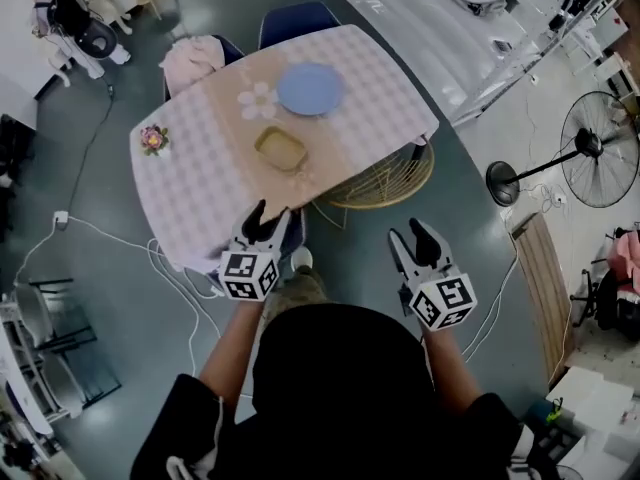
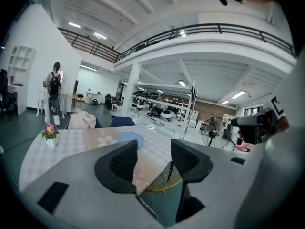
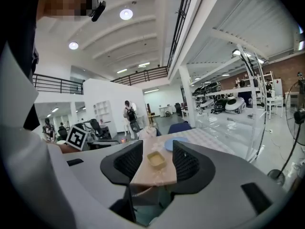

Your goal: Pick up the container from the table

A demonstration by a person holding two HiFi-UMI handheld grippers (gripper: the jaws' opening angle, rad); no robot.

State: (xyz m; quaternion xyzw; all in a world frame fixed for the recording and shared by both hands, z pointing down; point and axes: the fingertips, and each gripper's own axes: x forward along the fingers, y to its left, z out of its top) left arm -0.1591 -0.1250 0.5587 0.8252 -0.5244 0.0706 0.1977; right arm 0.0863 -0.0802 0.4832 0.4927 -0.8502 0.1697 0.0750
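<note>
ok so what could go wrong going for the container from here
The container is low and flat on the tablecloth, so the open right gripper could pinch cloth with its rim. The blue plate sits just beyond it; overshooting may knock it. A white cable lies on the floor beside the table, a trip hazard.

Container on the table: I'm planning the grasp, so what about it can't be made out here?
- Its contents: the container is too small in the head view and right gripper view to tell.
- Left gripper view: it does not show; the left gripper covers that stretch of table.
- Its material: not readable at this size.
</note>
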